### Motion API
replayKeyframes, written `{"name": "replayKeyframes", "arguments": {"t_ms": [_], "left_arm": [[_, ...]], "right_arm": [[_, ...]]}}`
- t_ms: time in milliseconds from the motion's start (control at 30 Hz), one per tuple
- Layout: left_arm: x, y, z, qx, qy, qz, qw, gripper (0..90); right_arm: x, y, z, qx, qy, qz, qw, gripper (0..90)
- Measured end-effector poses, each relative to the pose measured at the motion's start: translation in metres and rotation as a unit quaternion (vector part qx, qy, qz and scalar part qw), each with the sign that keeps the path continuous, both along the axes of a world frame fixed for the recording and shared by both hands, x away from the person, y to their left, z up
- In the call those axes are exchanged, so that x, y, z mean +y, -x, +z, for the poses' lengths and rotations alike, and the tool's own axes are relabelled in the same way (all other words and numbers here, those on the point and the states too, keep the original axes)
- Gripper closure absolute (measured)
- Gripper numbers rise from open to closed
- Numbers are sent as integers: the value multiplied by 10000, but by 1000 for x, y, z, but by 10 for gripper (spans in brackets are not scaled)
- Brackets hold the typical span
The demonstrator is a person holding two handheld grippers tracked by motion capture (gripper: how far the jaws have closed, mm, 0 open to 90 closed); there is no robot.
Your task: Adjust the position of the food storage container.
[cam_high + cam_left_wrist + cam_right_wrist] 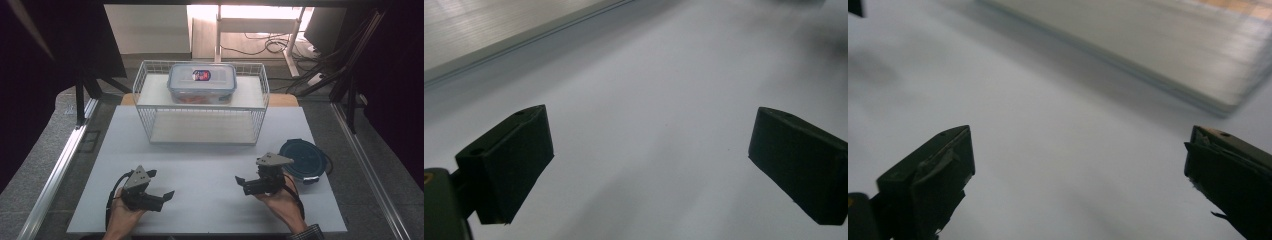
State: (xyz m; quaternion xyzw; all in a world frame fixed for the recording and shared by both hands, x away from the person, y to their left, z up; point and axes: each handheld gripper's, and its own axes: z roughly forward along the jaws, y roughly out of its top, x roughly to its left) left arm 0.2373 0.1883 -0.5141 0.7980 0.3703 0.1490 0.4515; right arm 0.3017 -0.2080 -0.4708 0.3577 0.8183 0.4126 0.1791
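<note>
Two black hand-held grippers (159,185) (239,184) over smooth white table (210,200).

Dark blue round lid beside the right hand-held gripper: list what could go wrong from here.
1. The dark blue round lid lies flat on the white table, so the open right hand-held gripper may push it along instead of catching its rim.
2. The clear rectangular lidded container stands on top of the white wire rack; a knock against the rack could shift it.
</note>
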Motion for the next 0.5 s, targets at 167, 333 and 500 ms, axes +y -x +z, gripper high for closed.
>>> {"name": "replayKeyframes", "arguments": {"t_ms": [167,333,500], "left_arm": [[0,-1,-1,59,77,-5,10000,36],[0,-1,-1,79,81,-24,9999,36],[0,-2,-1,123,122,-35,9998,36]], "right_arm": [[-48,-17,17,-81,-53,-699,9975,413],[-97,-35,19,15,-168,-1125,9935,712],[-129,-43,21,-152,-64,-1482,9888,893]]}}
